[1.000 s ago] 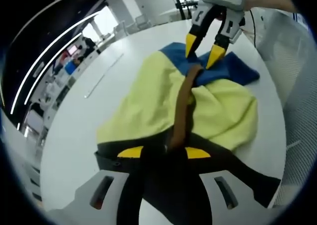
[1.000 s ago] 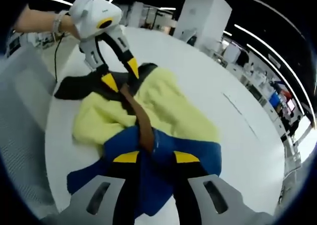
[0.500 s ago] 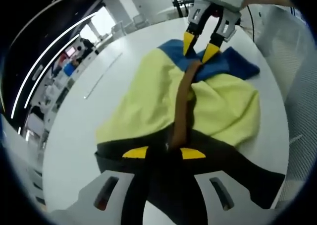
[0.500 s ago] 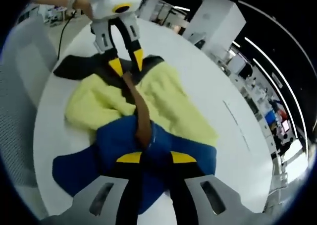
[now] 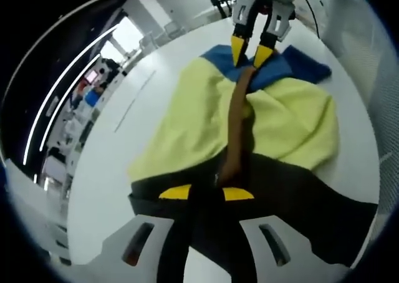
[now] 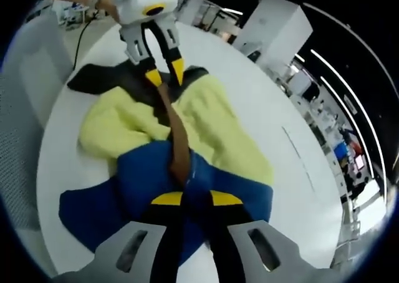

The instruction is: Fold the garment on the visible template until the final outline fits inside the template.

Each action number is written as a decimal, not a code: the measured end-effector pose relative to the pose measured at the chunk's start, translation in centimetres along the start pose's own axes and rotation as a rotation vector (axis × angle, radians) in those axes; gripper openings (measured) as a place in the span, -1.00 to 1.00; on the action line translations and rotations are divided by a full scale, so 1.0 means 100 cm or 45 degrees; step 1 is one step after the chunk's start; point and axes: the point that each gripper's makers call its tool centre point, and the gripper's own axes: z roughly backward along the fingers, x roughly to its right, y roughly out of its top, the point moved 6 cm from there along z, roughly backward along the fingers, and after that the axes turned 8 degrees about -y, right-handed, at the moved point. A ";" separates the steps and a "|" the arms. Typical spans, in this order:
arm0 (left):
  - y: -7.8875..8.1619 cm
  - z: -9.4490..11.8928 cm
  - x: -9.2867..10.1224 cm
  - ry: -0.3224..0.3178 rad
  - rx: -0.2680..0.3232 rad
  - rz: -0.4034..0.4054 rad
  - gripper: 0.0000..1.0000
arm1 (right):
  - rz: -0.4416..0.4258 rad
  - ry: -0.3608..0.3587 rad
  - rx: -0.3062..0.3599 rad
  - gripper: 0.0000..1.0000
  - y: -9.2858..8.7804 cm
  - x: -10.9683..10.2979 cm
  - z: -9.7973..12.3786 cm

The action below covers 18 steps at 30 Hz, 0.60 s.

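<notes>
We see the garment [image 5: 206,127], yellow with a black end and a blue end, bunched on the white surface [image 5: 118,146]. Our left tool [image 5: 207,192] is clenched on the black end at 6 o'clock; our right tool [image 6: 189,198] grips the blue end. A brown strip [image 6: 176,143] stretches between them.

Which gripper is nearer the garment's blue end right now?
Right. The right gripper is clamped on the blue end of the garment, while the left gripper grips the black end opposite, across the yellow middle.
</notes>
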 end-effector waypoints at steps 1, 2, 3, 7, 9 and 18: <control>-0.001 0.000 0.000 0.004 -0.001 -0.001 -0.75 | 0.002 -0.001 -0.002 -0.72 0.000 0.000 0.000; -0.002 0.000 -0.001 0.007 -0.003 -0.003 -0.76 | 0.003 -0.001 -0.003 -0.72 -0.001 0.000 0.000; -0.003 0.000 -0.002 0.012 -0.007 -0.005 -0.77 | 0.001 -0.001 -0.003 -0.73 -0.002 0.000 0.000; -0.008 0.001 -0.004 0.018 -0.016 -0.002 -0.80 | -0.001 -0.006 -0.011 -0.76 -0.005 0.002 0.000; -0.010 0.002 -0.004 0.009 -0.026 0.006 -0.84 | -0.011 -0.005 -0.013 -0.76 -0.006 0.003 0.000; -0.016 0.005 -0.008 0.026 -0.064 -0.002 -0.85 | -0.004 -0.016 -0.025 -0.80 -0.008 0.007 0.001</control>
